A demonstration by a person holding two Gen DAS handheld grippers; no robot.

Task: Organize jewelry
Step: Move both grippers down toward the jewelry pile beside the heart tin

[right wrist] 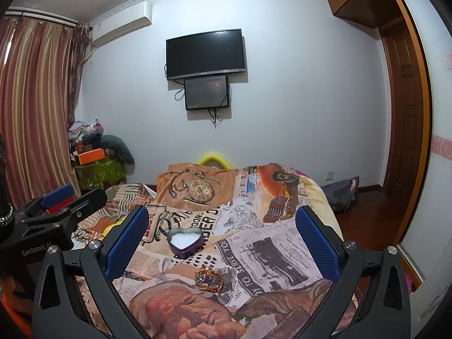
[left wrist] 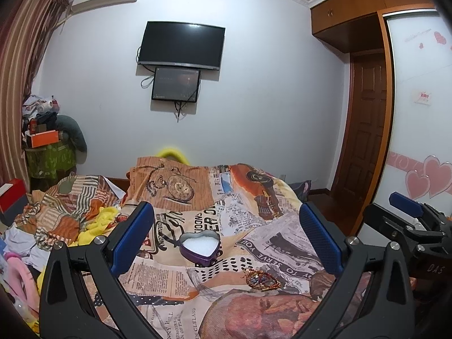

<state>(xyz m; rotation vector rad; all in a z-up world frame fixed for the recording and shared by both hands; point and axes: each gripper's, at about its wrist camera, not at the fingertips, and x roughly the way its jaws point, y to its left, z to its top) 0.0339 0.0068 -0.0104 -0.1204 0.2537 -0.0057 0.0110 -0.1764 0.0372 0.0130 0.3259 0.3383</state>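
Both the left gripper [left wrist: 226, 236] and the right gripper [right wrist: 223, 233] hang wide apart and empty above the bedspread [left wrist: 254, 226], with the heart-shaped box [left wrist: 200, 245] ahead between their fingers and the gold brooch [left wrist: 262, 279] nearer, just before it.

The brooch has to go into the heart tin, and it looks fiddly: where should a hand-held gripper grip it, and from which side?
Judging by its pose, come from above: the brooch lies flat on the bedspread, so pinch across its narrower width at the gold rim.
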